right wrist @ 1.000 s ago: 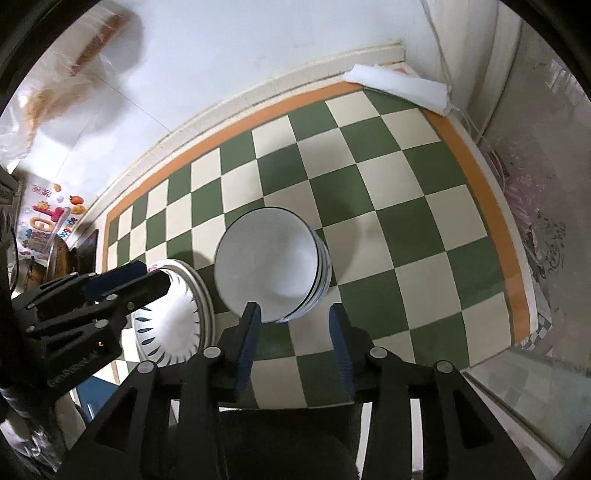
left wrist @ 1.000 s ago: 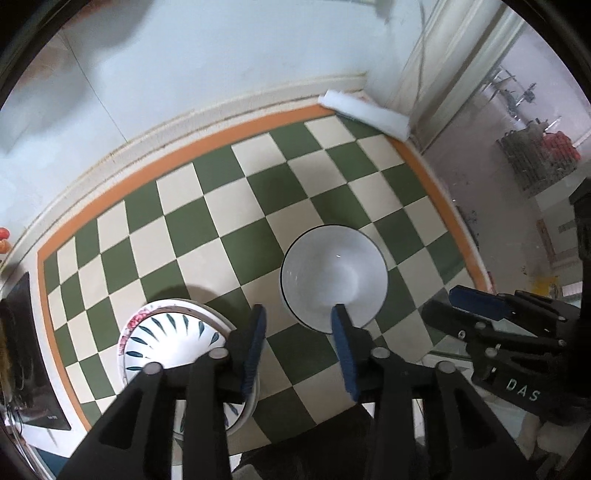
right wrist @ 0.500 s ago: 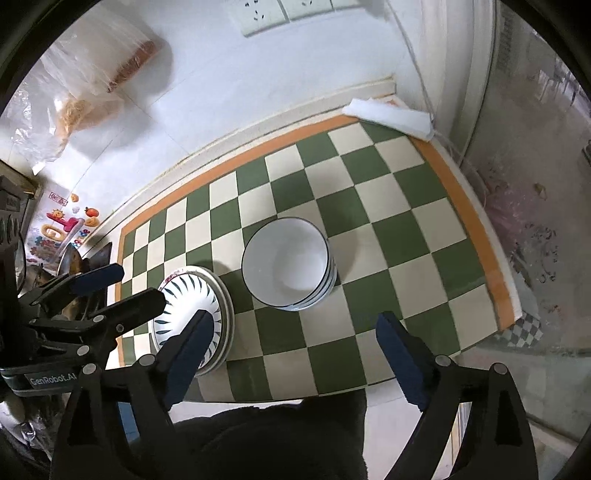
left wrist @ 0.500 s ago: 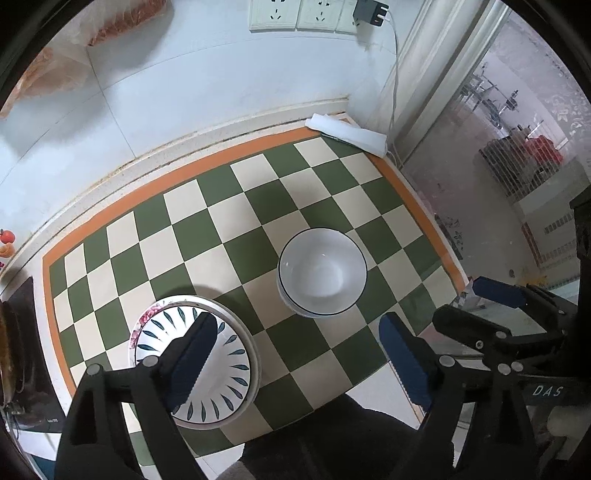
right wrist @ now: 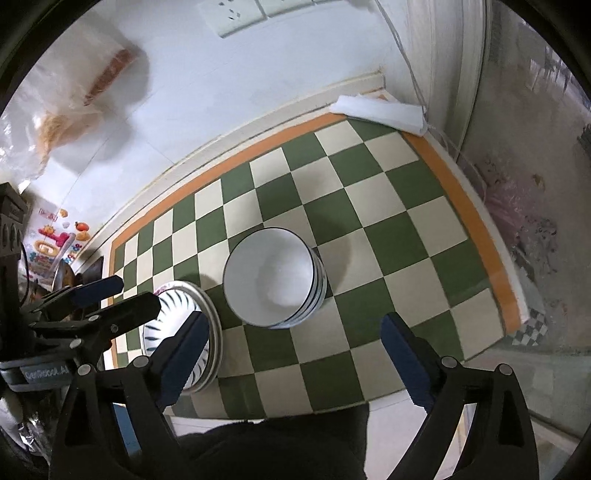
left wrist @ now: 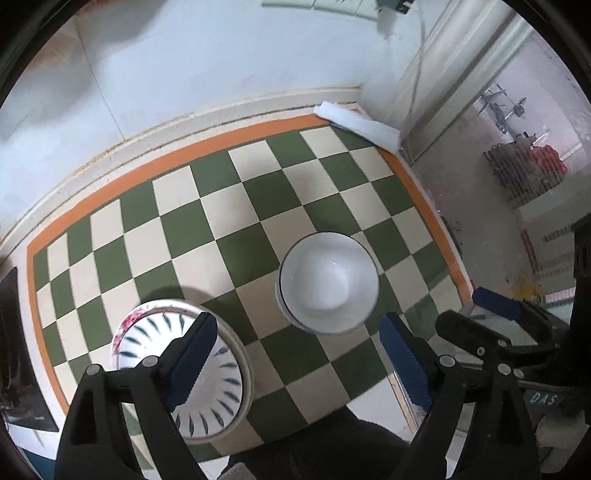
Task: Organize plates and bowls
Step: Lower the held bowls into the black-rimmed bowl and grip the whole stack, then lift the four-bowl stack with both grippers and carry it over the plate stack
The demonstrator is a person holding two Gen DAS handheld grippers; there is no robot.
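Note:
A stack of white bowls with dark rims (left wrist: pixel 328 282) stands on the green-and-cream checkered mat (left wrist: pixel 236 206); it also shows in the right wrist view (right wrist: pixel 271 278). A stack of plates, the top one white with blue leaf marks (left wrist: pixel 184 365), sits left of the bowls, and shows in the right wrist view (right wrist: pixel 184 325). My left gripper (left wrist: pixel 295 354) is open and empty above the mat's near edge. My right gripper (right wrist: pixel 291 354) is open and empty, also near the front edge. Each gripper shows at the side of the other's view.
A folded white cloth (left wrist: pixel 356 125) lies at the mat's far right corner by the tiled wall. Wall sockets (right wrist: pixel 232 14) and a plastic bag (right wrist: pixel 62 110) hang on the wall. A dark object (left wrist: pixel 11 354) sits left of the mat. The table drops off at right.
Both grippers went from nearly closed at the bowl stack's rim to wide open and pulled back. The bowl stack and plates stay in place.

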